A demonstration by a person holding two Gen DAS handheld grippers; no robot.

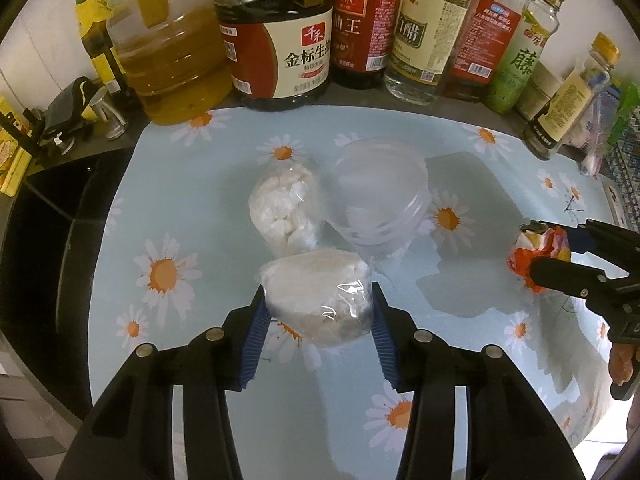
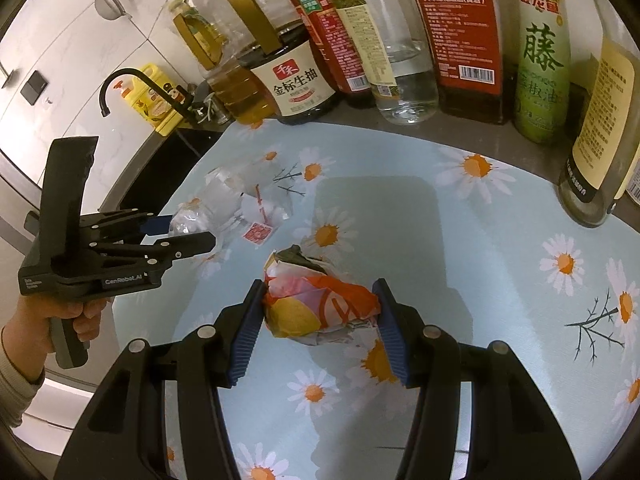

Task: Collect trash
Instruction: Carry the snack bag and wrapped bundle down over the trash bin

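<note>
On the counter: a pale blue daisy-print mat (image 1: 200,240) covers the work area, its far edge stopping short of a row of bottles.
Counter (image 2: 360,114): a dark grey strip shows bare between the mat and the bottles.
Left gripper (image 1: 318,308): jaws set on either side of a white wad wrapped in clear film (image 1: 320,292), the blue pads touching its flanks; the wad rests on the mat.
Second wrapped wad (image 1: 286,210): lies just behind the first, near the mat's middle.
Clear plastic cup (image 1: 380,200): lies tipped on its side, touching the second wad on its right.
Right gripper (image 2: 320,312): jaws closed against a crumpled orange, yellow and white wrapper (image 2: 316,304), which sits on the mat, well apart from the wads.
Bottle row: an oil jug (image 1: 176,48), a dark soy sauce jar (image 1: 280,40) and a green-labelled bottle (image 2: 542,52) stand upright along the back, touching or nearly so.
Sink (image 1: 52,216): a dark basin lies left of the mat, with a black faucet (image 2: 132,88) arching over it.
Wall (image 2: 80,32): pale tiles, carrying a dark switch plate (image 2: 34,86).
</note>
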